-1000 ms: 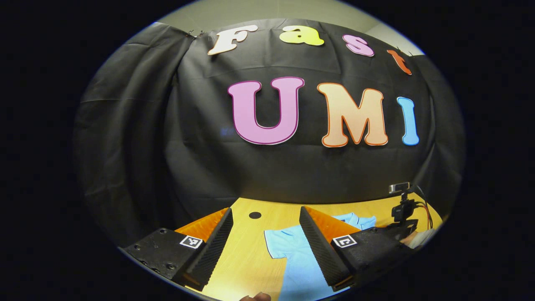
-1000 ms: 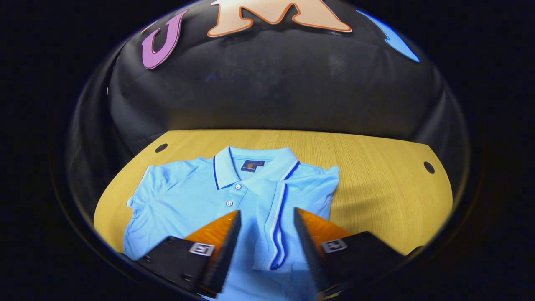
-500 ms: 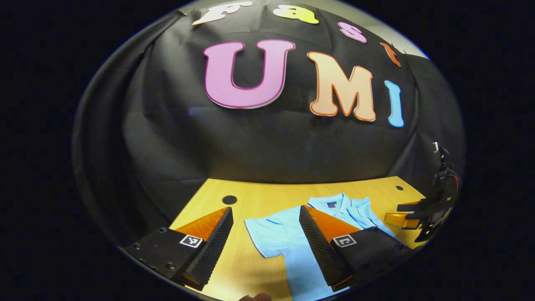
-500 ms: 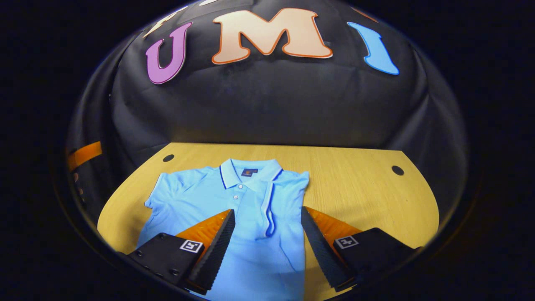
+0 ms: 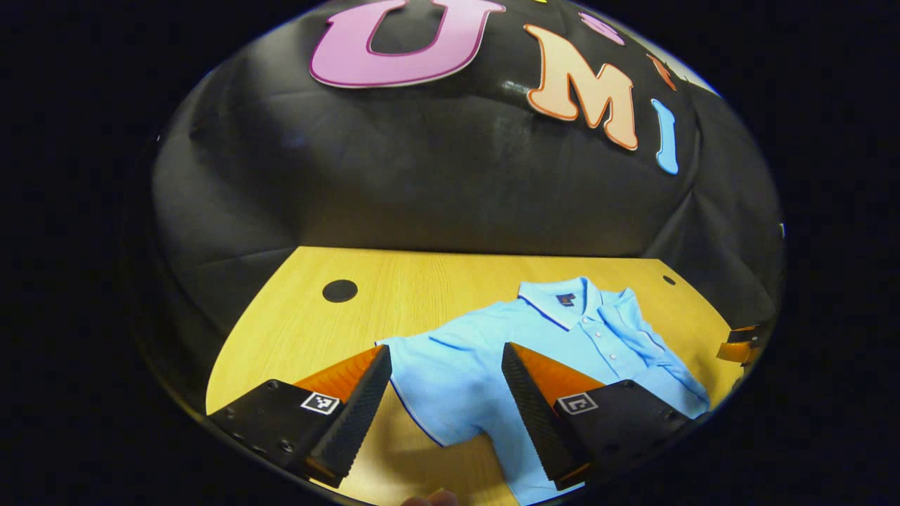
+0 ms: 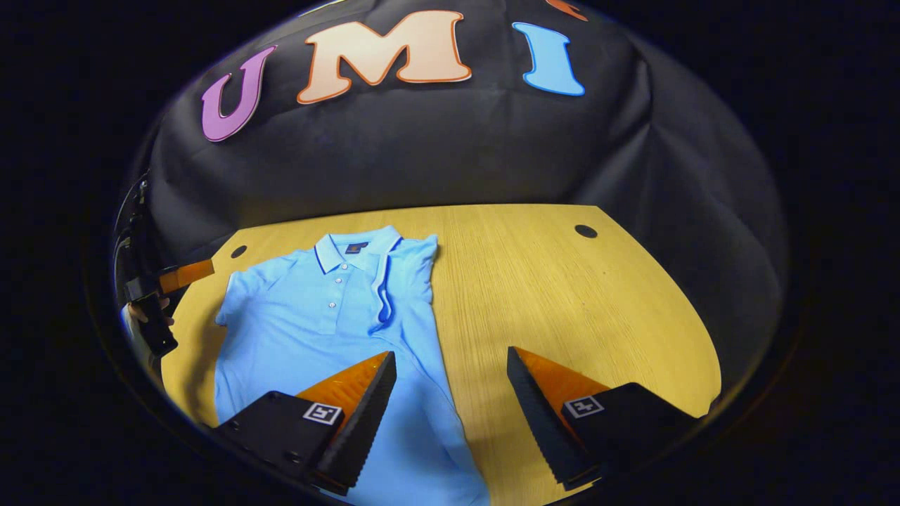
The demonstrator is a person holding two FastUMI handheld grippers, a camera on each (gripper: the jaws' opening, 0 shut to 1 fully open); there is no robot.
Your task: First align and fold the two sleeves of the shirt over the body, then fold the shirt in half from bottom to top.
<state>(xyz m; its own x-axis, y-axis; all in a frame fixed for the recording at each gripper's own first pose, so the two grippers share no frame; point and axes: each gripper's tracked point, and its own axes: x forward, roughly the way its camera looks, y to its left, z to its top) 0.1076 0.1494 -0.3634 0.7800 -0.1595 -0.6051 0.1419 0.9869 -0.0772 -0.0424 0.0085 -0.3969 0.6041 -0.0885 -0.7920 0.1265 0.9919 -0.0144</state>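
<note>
Now, in the left gripper view, the left gripper [image 5: 443,393] hangs with fingers spread and empty at the bottom of the frame, over the flat sleeve [image 5: 436,372] of the light blue shirt [image 5: 562,337], which lies on the tabletop [image 5: 295,330] at lower right.

In the right gripper view, the right gripper [image 6: 450,400] is likewise apart, holding nothing; the shirt sits left of centre, its other sleeve [image 6: 383,295] already folded over the body. Soft, light knit (likely to drape and slip): pinch the sleeve's hem edge.
</note>
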